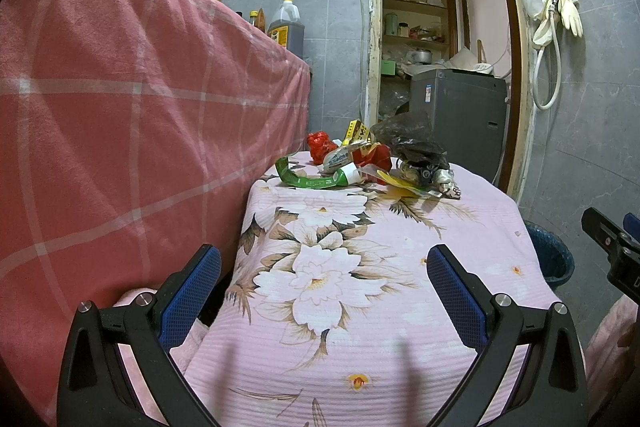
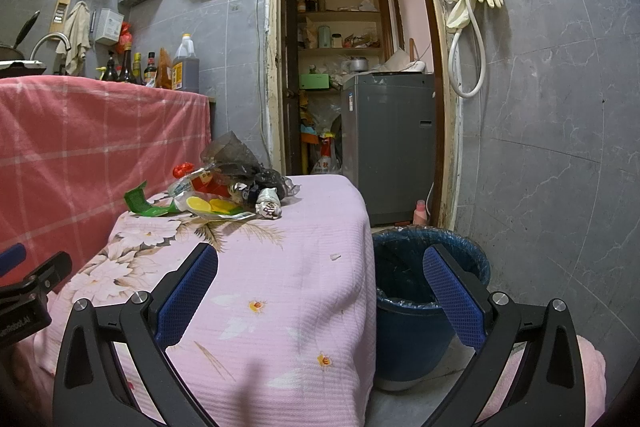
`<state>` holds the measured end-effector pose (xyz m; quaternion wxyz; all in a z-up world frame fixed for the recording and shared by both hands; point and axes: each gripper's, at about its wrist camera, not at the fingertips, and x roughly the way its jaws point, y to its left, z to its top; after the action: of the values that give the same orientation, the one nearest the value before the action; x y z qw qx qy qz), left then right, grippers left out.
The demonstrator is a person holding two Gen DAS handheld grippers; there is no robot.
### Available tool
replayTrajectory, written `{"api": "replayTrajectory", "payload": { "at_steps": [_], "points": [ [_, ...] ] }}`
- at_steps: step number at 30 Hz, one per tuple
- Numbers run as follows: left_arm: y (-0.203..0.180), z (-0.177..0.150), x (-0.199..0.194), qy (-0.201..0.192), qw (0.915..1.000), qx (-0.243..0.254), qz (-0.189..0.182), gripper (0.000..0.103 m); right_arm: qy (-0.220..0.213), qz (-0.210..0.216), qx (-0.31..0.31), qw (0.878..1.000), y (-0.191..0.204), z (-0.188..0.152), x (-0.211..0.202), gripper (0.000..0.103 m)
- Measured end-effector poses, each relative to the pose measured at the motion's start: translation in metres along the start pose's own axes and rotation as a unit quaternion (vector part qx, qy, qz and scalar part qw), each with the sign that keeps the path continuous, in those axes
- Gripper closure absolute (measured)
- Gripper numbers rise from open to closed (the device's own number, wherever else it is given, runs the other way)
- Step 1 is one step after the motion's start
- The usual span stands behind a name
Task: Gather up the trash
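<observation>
A pile of trash (image 1: 376, 159) lies at the far end of a small table with a pink floral cloth (image 1: 360, 287): a green carton strip (image 1: 308, 179), red wrappers (image 1: 320, 145), a yellow packet and a crumpled black bag (image 1: 412, 139). The pile also shows in the right wrist view (image 2: 228, 187). A blue bin with a liner (image 2: 416, 303) stands on the floor right of the table. My left gripper (image 1: 324, 267) is open and empty above the near cloth. My right gripper (image 2: 320, 267) is open and empty over the table's right edge and the bin.
A counter draped in red checked cloth (image 1: 120, 107) stands close on the left, with bottles (image 2: 176, 67) on top. A doorway (image 2: 352, 67) behind the table leads to a grey washing machine (image 2: 392, 147). Grey tiled wall with a hose and gloves (image 2: 472, 27) is on the right.
</observation>
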<state>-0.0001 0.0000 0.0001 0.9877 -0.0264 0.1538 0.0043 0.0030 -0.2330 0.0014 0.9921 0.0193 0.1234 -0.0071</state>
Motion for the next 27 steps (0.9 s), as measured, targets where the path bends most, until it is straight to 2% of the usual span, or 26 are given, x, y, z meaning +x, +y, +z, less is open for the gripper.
{"api": "replayTrajectory", "payload": {
  "at_steps": [19,27],
  "points": [
    [-0.006,-0.001,0.004,0.008,1.0000,0.001,-0.001,0.002,0.008,0.006,0.000,1.000,0.002,-0.002,0.001,0.000],
    [-0.007,0.028,0.035,0.009,0.9994,0.029,0.013,0.002,0.038,0.016,-0.002,0.999,-0.005,0.010,0.022,0.000]
  ]
}}
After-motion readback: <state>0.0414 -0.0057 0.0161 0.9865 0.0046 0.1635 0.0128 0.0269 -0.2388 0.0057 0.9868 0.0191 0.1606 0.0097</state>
